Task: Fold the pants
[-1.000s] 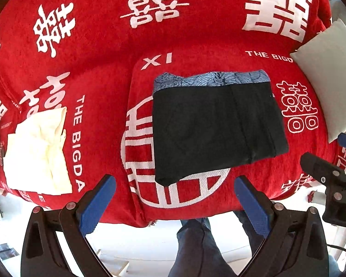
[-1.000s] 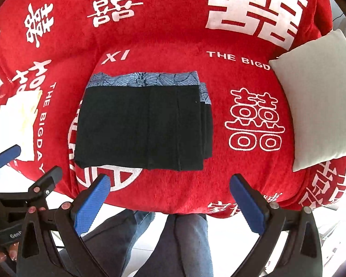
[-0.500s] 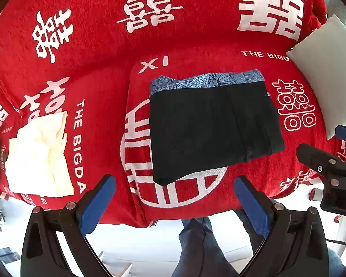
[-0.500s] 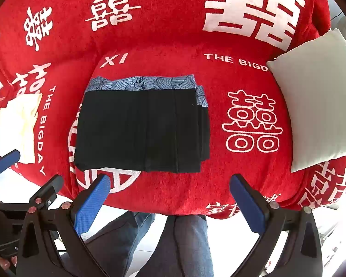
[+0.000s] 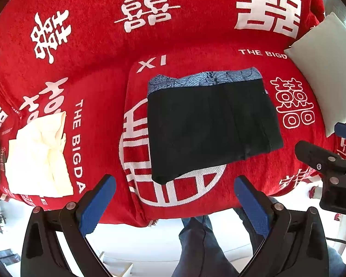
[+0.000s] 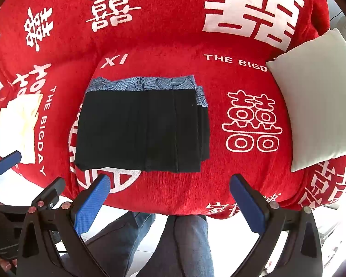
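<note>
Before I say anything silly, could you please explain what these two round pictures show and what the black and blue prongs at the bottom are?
There is no robot here: a person holds a hand-held gripper in each hand, and a fisheye camera on each one looks forward along its two fingers. One picture is from the left gripper, the other from the right gripper. The blue pads are the fingertips; both grippers are open and hold nothing.

In front lies a red cover printed with white characters. On it sit the folded black pants, showing a patterned blue band along the far edge. To the left lies a cream cloth, to the right a pale cushion. The blue denim below is the person's legs.
</note>
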